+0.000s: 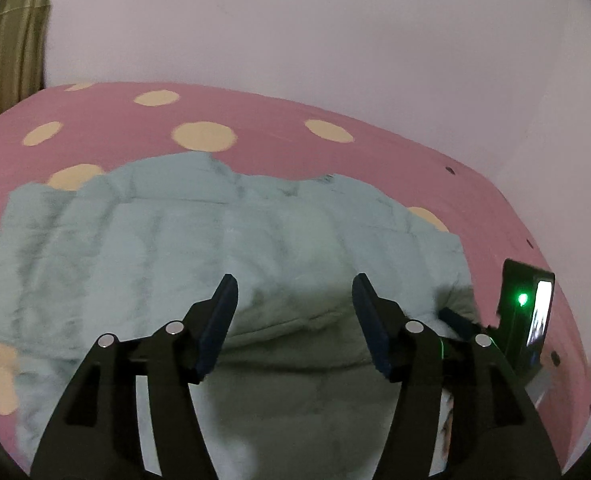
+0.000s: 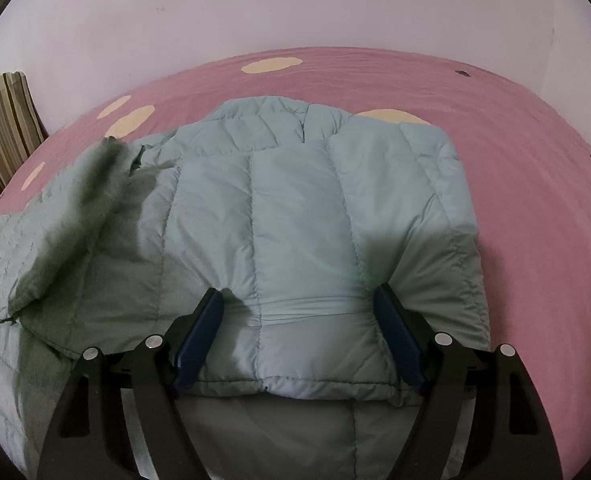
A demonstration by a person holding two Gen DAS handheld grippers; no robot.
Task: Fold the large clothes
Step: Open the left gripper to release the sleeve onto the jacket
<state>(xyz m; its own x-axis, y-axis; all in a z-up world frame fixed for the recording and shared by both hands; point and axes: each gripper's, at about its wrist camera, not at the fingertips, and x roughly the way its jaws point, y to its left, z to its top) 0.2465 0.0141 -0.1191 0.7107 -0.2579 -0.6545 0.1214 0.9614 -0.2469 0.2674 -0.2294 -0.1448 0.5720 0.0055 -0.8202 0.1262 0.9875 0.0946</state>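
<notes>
Puffy pale-green coat (image 2: 295,208) spread out on a pink bed (image 2: 535,184) with yellow dots, near the front edge of the bed, collar end toward the far edge by the wall. Already partly folded, by the look of it: one soft flap lying doubled over the middle, its stitched hem just between the fingers of the right gripper (image 2: 299,304).

Right gripper: jaws wide, one on each side of the hem, pressing down on the cloth but not pinching it. Left gripper (image 1: 293,292): jaws wide too, holding nothing, low over the coat near the front edge of the bed. Blurry picture there, so hard to tell if touching or just above. Small black box with a green light (image 1: 525,312) seen in the left view, off to the right side.

Things that could go wrong:

- Slippery, puffy cloth. Easy to slide out of the jaws if shut on too thin a bit.
- Thick padding. Might grab only the top layer and leave the bottom one behind, so a messy fold.
- Loose crumpled part on the left side of the bed (image 2: 55,220). Could drag or bunch up if only one side gets lifted.
- Puffy coat springing back open after letting go.
- Pulling too hard toward the front edge, so the coat sliding off the bed.
</notes>
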